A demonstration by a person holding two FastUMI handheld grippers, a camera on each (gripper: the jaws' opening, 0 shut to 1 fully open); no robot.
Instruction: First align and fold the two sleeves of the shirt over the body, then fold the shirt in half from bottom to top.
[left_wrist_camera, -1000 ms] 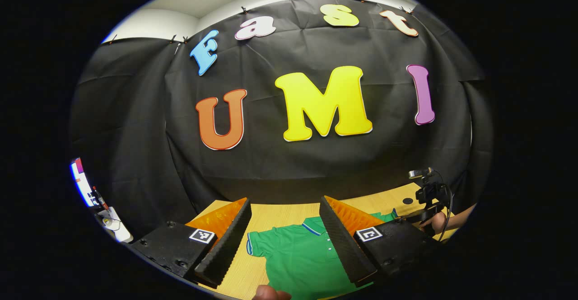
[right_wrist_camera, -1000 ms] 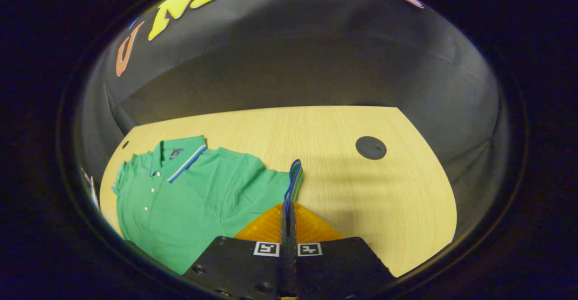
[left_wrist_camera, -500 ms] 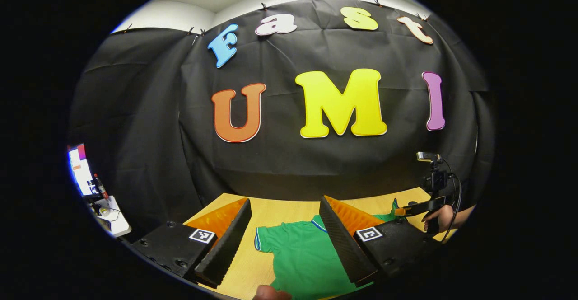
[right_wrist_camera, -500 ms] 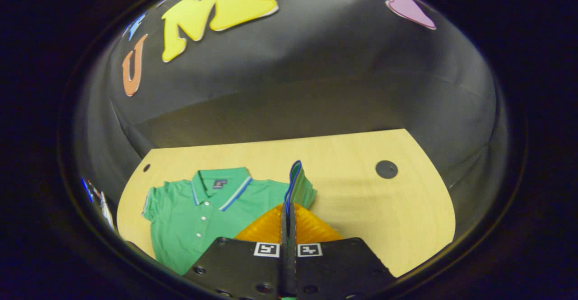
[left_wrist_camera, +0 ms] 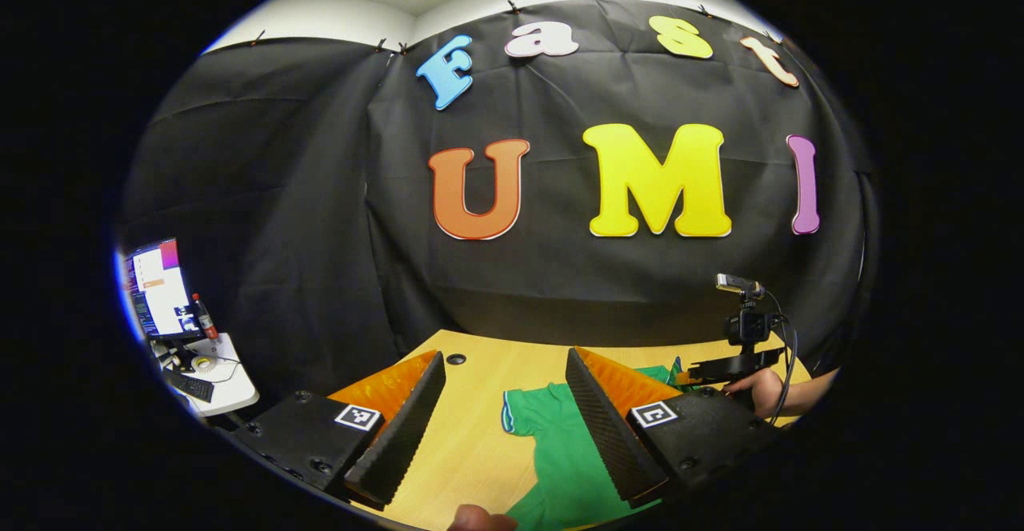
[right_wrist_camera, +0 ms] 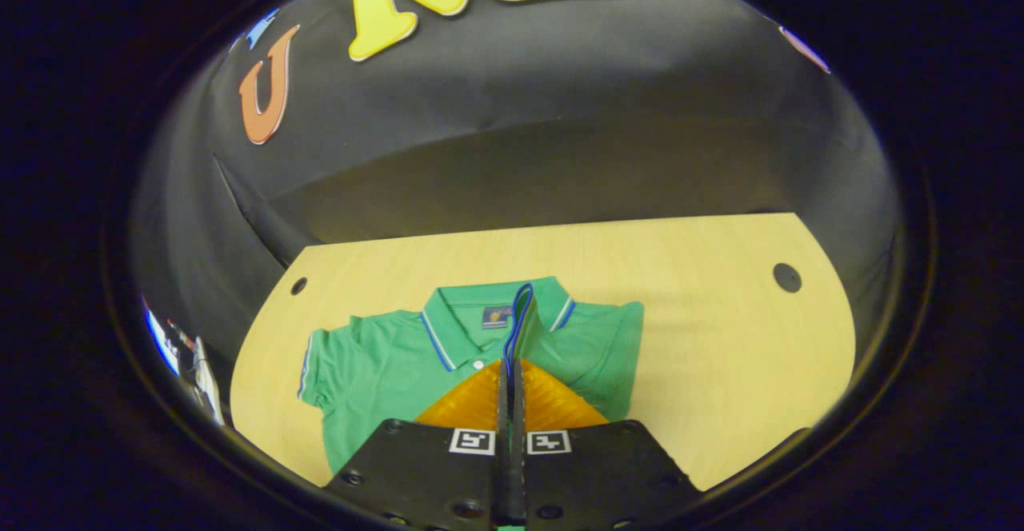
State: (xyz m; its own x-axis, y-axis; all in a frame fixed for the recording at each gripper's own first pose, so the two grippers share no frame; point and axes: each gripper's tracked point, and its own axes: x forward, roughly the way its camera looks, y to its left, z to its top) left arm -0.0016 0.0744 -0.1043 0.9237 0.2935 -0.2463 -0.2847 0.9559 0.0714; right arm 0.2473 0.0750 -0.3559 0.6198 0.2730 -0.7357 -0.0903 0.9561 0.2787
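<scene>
- On the wooden bench [right_wrist_camera: 704, 339] lay the green shirt [right_wrist_camera: 384, 363], collar toward the booth wall, front up w/ buttons showing.
- Right gripper view: right gripper [right_wrist_camera: 512, 371] had its fingers pressed together, pinching the blue-trimmed sleeve cuff [right_wrist_camera: 520, 315]; cuff stood up edge-on above the collar area, over the shirt body.
- Shirt's right side looked folded in, w/ a straight edge near the bench's bare part; the other sleeve [right_wrist_camera: 316, 367] lay spread out flat on the opp. side.
- Two dark round holes in the bench, one at the far left corner [right_wrist_camera: 298, 285], one at the right [right_wrist_camera: 787, 277].
- Left gripper view: left gripper [left_wrist_camera: 504, 419] was spread wide, holding nothing, raised above the bench w/ the shirt [left_wrist_camera: 560, 451] seen between its fingers.
- Same view, farther off at right: the right gripper [left_wrist_camera: 740, 355] and the hand [left_wrist_camera: 764, 391] holding it, low over the shirt.
- At far left, a monitor [left_wrist_camera: 156, 287] and a small white side table [left_wrist_camera: 220, 375] w/ clutter, beyond the black cloth.
</scene>
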